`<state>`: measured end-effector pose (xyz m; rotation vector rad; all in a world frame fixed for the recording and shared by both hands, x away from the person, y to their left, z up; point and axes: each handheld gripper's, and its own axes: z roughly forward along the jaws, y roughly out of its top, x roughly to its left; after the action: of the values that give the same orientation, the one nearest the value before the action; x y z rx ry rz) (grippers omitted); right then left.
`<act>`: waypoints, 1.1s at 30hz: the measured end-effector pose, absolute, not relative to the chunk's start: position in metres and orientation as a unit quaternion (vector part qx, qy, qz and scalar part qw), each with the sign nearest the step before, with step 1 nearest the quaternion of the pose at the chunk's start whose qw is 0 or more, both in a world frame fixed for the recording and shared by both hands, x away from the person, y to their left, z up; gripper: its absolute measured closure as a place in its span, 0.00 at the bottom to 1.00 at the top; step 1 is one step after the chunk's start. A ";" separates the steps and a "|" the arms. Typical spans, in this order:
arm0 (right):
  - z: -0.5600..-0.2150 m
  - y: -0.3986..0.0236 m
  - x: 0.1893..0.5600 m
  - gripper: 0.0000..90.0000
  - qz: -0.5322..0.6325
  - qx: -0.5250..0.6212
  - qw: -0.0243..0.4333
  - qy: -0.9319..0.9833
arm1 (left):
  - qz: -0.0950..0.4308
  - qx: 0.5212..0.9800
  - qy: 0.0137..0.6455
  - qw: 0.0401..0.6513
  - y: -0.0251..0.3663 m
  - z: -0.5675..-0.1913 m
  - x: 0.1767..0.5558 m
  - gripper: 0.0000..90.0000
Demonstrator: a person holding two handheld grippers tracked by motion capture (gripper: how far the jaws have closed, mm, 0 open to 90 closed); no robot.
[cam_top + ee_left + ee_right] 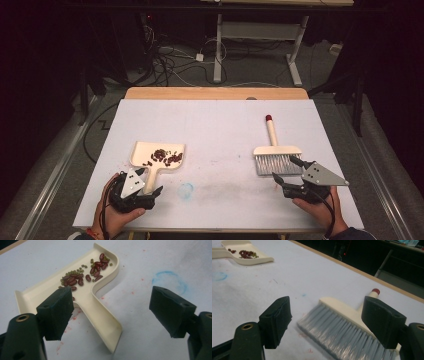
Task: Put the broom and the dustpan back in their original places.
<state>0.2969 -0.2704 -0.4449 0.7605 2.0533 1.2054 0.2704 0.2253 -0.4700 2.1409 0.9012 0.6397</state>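
Observation:
A cream dustpan [140, 150] lies at the left of the table with red beans and small green ones [162, 156] in it. Its handle [102, 315] points toward me and lies between the jaws of my left gripper [148, 182], which stands open [113, 312]; the handle is nearer the left jaw, and no pad presses on it. On the right lies a cream hand brush [276, 149] with grey bristles [342, 336] and a red-tipped handle. My right gripper [284, 168] is low at the bristle edge, open [329, 322], with the bristles between its jaws.
The table [215, 125] has a white cover with faint red smudges and a blue ring mark [186, 190] near the front. The dustpan [259, 259] lies far off in the right gripper view. Behind the table's wooden back edge are a dark floor, cables and a desk frame.

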 end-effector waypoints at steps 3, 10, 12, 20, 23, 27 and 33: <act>-0.452 -0.273 0.292 0.27 0.455 0.288 0.310 0.783 | 0.247 0.832 0.347 0.356 0.225 -0.470 0.271 0.21; -0.463 -0.281 0.281 0.26 0.467 0.300 0.287 0.781 | 0.247 0.831 0.345 0.359 0.224 -0.470 0.270 0.21; -0.466 -0.282 0.280 0.26 0.467 0.300 0.288 0.781 | 0.246 0.833 0.342 0.359 0.224 -0.470 0.270 0.21; -0.471 -0.278 0.279 0.20 0.456 0.301 0.280 0.789 | 0.249 0.830 0.347 0.359 0.224 -0.469 0.269 0.21; -0.470 -0.278 0.277 0.19 0.457 0.302 0.285 0.787 | 0.251 0.827 0.346 0.366 0.224 -0.468 0.268 0.21; -0.469 -0.279 0.274 0.18 0.457 0.300 0.289 0.786 | 0.258 0.829 0.337 0.364 0.224 -0.466 0.268 0.21; -0.465 -0.280 0.271 0.18 0.462 0.303 0.305 0.776 | 0.256 0.831 0.334 0.364 0.224 -0.467 0.267 0.21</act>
<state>0.2709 -0.2803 -0.4648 0.8026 2.0547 1.2236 0.2670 0.2235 -0.4671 2.1376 0.8603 0.6589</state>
